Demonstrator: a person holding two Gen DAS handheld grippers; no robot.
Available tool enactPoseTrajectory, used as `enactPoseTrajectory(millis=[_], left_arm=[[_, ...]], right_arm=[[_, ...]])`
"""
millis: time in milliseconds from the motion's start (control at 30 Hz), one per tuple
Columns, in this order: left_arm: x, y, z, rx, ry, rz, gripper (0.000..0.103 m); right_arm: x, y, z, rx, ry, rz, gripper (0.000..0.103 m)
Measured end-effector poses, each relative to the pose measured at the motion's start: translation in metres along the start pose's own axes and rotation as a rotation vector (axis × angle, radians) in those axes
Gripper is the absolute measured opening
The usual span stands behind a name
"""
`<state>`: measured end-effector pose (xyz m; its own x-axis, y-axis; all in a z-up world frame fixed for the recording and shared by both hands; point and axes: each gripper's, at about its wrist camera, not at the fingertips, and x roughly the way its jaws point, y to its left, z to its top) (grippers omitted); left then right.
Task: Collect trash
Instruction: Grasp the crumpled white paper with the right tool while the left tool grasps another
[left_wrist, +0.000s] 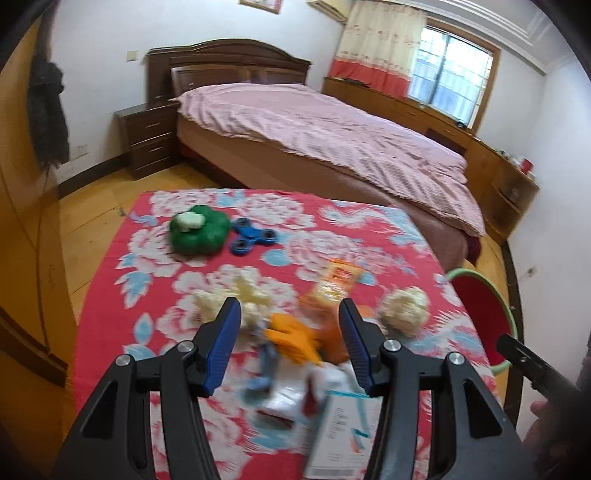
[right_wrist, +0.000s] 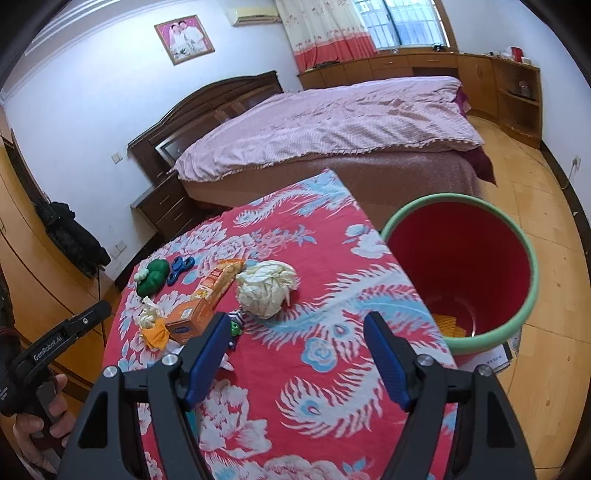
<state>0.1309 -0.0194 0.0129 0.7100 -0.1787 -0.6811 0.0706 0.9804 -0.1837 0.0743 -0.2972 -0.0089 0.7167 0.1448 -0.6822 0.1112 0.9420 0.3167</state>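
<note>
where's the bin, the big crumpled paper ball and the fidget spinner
bin (right_wrist: 517, 325): right wrist view, on its green rim
crumpled paper ball (right_wrist: 266, 287): right wrist view, middle of the wad
fidget spinner (left_wrist: 250, 236): left wrist view, on its blue hub

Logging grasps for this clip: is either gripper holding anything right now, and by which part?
Nothing is held. The left gripper and right gripper are both open above the table.

A green toy (right_wrist: 152, 277) and a blue fidget spinner (right_wrist: 181, 267) touch near the far left corner of the red floral tablecloth (right_wrist: 332, 369) — beyond it, a pink-covered bed (right_wrist: 332, 118) and dark nightstand (left_wrist: 149, 138).
</note>
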Motion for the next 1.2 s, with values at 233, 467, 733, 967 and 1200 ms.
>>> enactPoseTrajectory(millis=[233,467,733,967,1200], left_arm=[[0.027,0.039,0.006,-0.073,0.038,0.058,0.055],[0.067,0.056,0.002,-0.134,0.110,0.044,0.055],[0.104,0.060,-0.002,-0.154,0.166,0.033,0.055],[0.113,0.063,-0.004,-0.151,0.150,0.016,0.055],[0.115,0.063,-0.005,-0.155,0.151,0.006,0.055]], right_arm=[[0.029,0.014,0.011,-0.024,0.044,0.007,0.080],[0.064,0.021,0.017,-0.021,0.088,0.006,0.080],[0.091,0.022,0.022,-0.021,0.107,0.001,0.080],[0.115,0.021,0.022,-0.021,0.149,-0.012,0.080],[0.127,0.021,0.019,-0.011,0.172,0.026,0.070]])
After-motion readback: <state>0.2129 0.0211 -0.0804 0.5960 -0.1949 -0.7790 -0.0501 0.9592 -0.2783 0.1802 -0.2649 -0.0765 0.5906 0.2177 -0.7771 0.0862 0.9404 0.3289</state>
